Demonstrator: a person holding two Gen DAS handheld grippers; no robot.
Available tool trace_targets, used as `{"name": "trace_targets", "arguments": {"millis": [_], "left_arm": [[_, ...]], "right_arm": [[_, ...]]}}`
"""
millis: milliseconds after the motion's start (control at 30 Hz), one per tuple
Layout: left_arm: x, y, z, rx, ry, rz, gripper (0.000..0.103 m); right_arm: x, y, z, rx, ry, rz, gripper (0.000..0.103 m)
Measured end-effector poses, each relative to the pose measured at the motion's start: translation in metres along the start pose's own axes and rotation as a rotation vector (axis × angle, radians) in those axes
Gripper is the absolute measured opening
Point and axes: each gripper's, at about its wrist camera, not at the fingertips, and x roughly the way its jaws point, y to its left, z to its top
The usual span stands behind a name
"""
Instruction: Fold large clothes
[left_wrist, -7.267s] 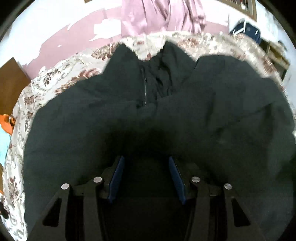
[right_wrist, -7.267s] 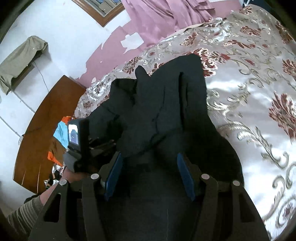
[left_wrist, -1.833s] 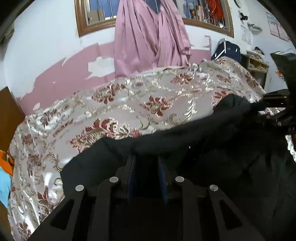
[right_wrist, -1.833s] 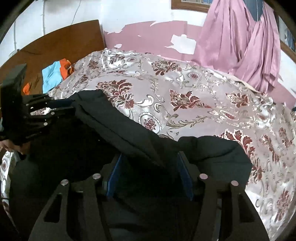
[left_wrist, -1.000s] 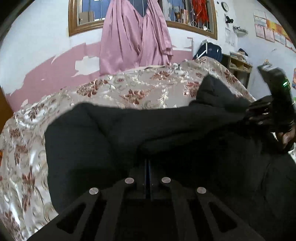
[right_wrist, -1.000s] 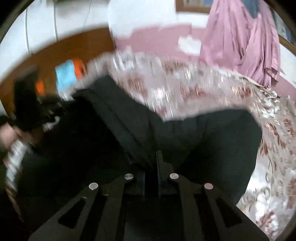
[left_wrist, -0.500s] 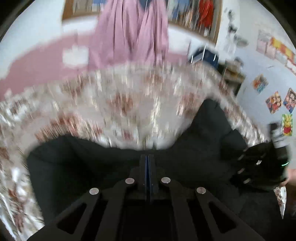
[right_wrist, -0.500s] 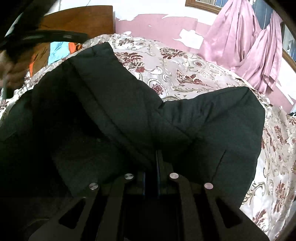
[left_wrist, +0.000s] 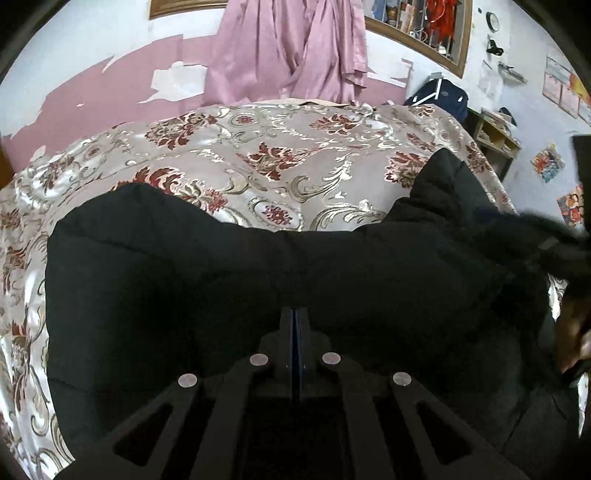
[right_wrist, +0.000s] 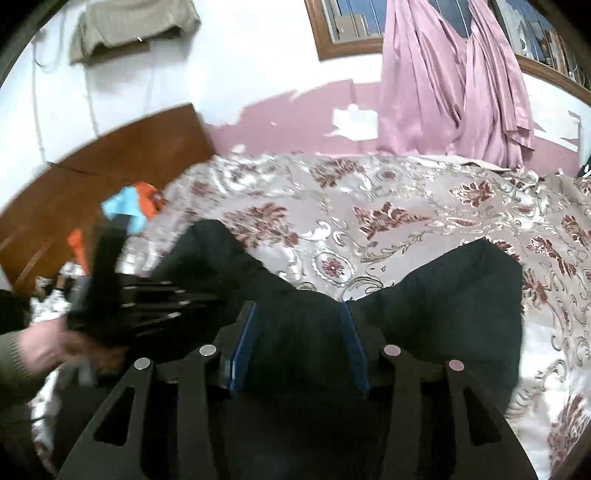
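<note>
While a large black padded coat (left_wrist: 229, 280) lies spread across a bed covered by a shiny floral bedspread (left_wrist: 280, 147), two handheld grippers sit at its near edge; the coat's long axis runs side to side across both views, with its far folded edge facing the pink-painted wall and a hanging pink curtain (left_wrist: 295, 48).

Seen from the left wrist camera, the left gripper (left_wrist: 292, 332) has its blue-lined jaws pressed fully together just above the dark cloth; whether a thin layer of fabric is pinched between them cannot be told, because black cloth and black tool blend together; the coat stretches away ahead and to both sides of it.

Seen from the right wrist camera, the right gripper (right_wrist: 298, 343) has just been opening; its blue pads (right_wrist: 242, 339) stand partly apart with coat fabric lying between them, apparently let go rather than squeezed; a raised lobe of the coat (right_wrist: 458, 295) sits ahead to its right, and the left gripper (right_wrist: 147, 299), held by the person's hand (right_wrist: 55, 347), is blurred at the far left by the wooden headboard (right_wrist: 103, 173).

Judging from this, the fold has been laid down; the next grasp likely depends on the coat's two side ends, each nearer one hand.
</note>
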Motion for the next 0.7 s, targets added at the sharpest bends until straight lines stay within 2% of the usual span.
{"name": "trace_targets", "arguments": {"millis": [133, 233, 467, 533, 567, 633, 700], "left_arm": [[0.006, 0.000, -0.010, -0.020, 0.017, 0.011, 0.003], [0.014, -0.007, -0.014, -0.009, 0.026, 0.070, 0.003], [0.037, -0.020, -0.022, 0.020, 0.066, 0.183, 0.003], [0.037, -0.027, -0.021, 0.047, 0.063, 0.224, 0.003], [0.031, -0.028, -0.020, 0.030, 0.055, 0.232, 0.002], [0.007, -0.032, -0.021, 0.001, 0.037, 0.192, 0.003], [-0.004, -0.034, -0.029, 0.007, 0.020, 0.154, 0.003]], "right_arm": [[0.058, -0.003, -0.028, 0.027, 0.153, -0.088, 0.041], [0.073, -0.018, -0.040, 0.096, 0.187, -0.060, 0.041], [0.094, -0.010, -0.046, 0.041, 0.236, -0.128, 0.041], [0.096, -0.006, -0.049, 0.018, 0.243, -0.151, 0.041], [0.095, -0.004, -0.048, 0.010, 0.247, -0.157, 0.041], [0.090, -0.004, -0.043, 0.044, 0.259, -0.157, 0.041], [0.064, 0.002, -0.034, 0.078, 0.220, -0.143, 0.041]]}}
